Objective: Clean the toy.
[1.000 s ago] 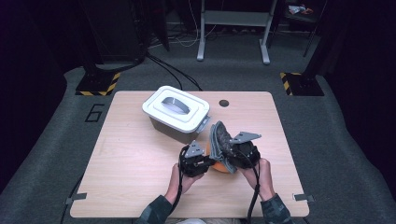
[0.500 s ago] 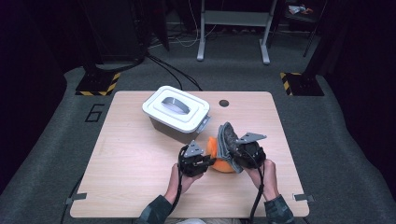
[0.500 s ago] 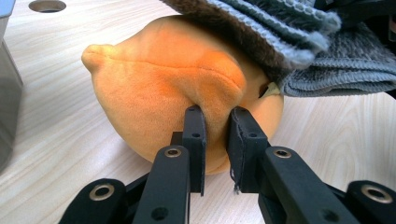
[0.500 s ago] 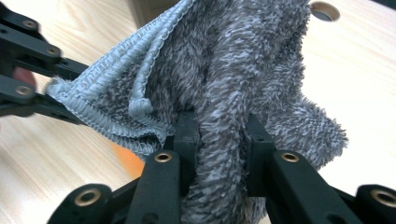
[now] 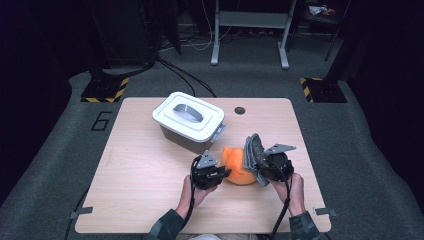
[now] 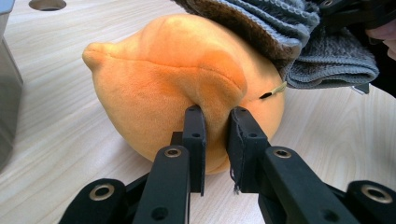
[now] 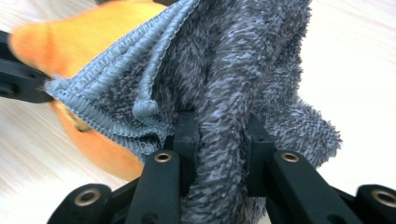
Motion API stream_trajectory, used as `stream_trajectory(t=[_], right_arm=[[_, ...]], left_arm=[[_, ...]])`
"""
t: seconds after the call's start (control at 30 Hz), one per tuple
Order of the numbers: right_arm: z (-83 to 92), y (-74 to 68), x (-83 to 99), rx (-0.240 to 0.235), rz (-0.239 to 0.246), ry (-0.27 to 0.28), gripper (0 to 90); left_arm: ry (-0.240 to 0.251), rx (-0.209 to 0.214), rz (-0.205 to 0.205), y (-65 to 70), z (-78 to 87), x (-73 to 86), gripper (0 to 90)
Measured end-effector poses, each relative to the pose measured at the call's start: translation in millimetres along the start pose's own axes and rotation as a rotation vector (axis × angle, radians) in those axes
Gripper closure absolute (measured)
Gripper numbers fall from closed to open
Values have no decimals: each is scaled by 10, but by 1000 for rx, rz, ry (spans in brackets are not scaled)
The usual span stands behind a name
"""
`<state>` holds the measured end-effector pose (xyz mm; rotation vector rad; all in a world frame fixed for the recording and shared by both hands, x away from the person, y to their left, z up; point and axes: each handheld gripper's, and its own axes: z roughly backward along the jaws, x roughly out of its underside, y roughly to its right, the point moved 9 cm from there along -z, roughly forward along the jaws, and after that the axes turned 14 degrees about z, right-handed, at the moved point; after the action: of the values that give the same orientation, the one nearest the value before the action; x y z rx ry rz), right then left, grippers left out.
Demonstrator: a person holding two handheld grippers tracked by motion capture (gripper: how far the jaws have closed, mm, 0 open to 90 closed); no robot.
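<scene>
- The orange plush toy (image 5: 237, 165) lies on the worktop (image 5: 140, 180), just in front of the white-lidded storage box (image 5: 189, 120) and a little to its right; this box is my landmark.
- The left hand-held gripper (image 5: 224, 174) comes at the toy from the side away from the box. In the left gripper view its jaws stand narrow and pinch a fold of the plush between them – only a small fold, not the body.
- The right hand-held gripper (image 5: 257, 162) is to the right of the box, on the far side of the toy. Its jaws are closed on a bunch of the grey towel (image 5: 251, 155), which lies against the toy's top and right side.
- The work looks like wiping or wrapping the toy with the towel while the other gripper keeps it in place.
- Risk one: the pinched fold is thin and soft, so a hard rub can pull it out of the jaws, and the toy may then roll toward the box.
- Risk two: the towel is held in a thick bundle – loose edges hang free, so it can slip or bunch up instead of spreading.
- Risk three: the two grippers are near each other, so a wide stroke may knock them together.
</scene>
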<state>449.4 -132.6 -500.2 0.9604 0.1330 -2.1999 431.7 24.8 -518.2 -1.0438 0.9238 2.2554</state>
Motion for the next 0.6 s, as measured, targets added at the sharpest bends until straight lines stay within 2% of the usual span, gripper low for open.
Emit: stream_trajectory(t=[0.23, 0.33, 0.4, 0.6], right_arm=[[-78, 99, 151, 16, -43, -25, 721], [-110, 132, 220, 18, -44, -43, 721], [-142, 132, 265, 5, -65, -54, 721], [-252, 164, 398, -2, -90, -76, 721]], left_arm=[[-3, -1, -1, -6, 0, 5, 779], [-1, 1, 2, -7, -2, 6, 779], [-3, 0, 2, -9, -1, 11, 779], [-6, -1, -6, -5, -5, 19, 780]])
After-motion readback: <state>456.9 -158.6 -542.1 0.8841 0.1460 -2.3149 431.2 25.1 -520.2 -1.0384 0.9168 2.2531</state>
